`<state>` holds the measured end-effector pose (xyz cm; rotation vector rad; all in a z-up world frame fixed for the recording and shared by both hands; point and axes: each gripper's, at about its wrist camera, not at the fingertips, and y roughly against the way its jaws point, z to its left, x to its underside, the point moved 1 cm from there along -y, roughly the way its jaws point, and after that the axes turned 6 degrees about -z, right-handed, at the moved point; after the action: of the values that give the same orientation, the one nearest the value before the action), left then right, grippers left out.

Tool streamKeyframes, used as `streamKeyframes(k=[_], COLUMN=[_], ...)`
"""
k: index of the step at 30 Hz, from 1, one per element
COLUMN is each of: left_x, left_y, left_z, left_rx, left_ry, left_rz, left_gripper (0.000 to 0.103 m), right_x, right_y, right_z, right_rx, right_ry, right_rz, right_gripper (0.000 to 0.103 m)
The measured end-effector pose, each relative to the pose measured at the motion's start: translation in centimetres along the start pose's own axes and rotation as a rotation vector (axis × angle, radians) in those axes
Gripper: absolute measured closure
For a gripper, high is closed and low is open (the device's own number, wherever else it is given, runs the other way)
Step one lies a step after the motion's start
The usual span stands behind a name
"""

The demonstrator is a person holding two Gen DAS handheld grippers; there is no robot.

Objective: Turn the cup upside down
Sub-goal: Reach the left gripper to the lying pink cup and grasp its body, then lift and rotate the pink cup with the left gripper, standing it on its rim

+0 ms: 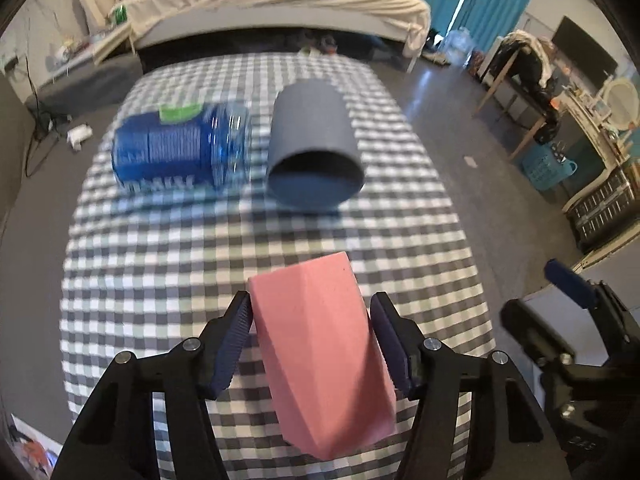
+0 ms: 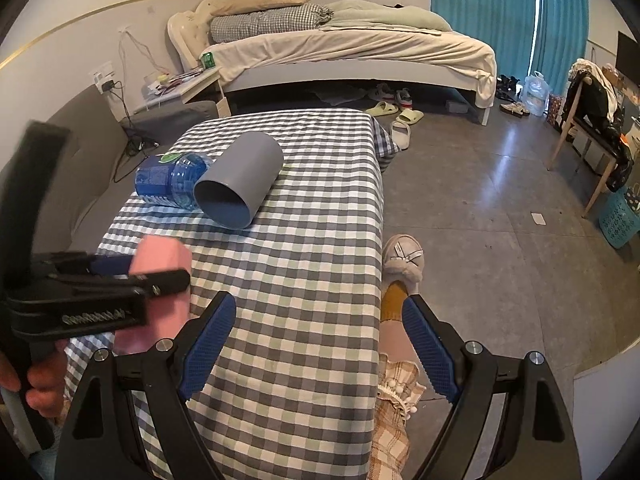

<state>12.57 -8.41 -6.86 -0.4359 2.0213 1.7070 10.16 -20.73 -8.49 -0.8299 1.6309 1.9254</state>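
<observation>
A pink faceted cup [image 1: 320,356] stands between the fingers of my left gripper [image 1: 310,312], tilted, over the checked tablecloth [image 1: 160,280]. The left pad touches its side; a small gap shows at the right pad. The cup [image 2: 160,258] also shows in the right wrist view, partly hidden by the left gripper [image 2: 120,276]. My right gripper [image 2: 318,340] is open and empty over the table's right edge.
A grey cup [image 1: 314,144] [image 2: 240,178] lies on its side at the far end of the table, mouth toward me. A blue water bottle [image 1: 180,148] [image 2: 170,178] lies beside it on the left. A bed [image 2: 340,52] stands beyond. A slippered foot [image 2: 402,264] is right of the table.
</observation>
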Motion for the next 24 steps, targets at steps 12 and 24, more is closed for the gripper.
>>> streamKeyframes(k=[12, 24], left_x=[2.5, 5.4], left_y=[3.0, 2.9], left_z=[-1.8, -1.3], left_rx=[-0.089, 0.037], left_ry=[-0.182, -0.188], left_rz=[-0.213, -0.22], left_gripper=[0.042, 0.009], right_x=[0.6, 0.6], right_y=[0.8, 1.3], right_z=[-0.6, -0.1], right_rx=[0.018, 0.025], right_ry=[-0.005, 0.01], right_rz=[-0.01, -0.014], right_gripper=[0.018, 0.018])
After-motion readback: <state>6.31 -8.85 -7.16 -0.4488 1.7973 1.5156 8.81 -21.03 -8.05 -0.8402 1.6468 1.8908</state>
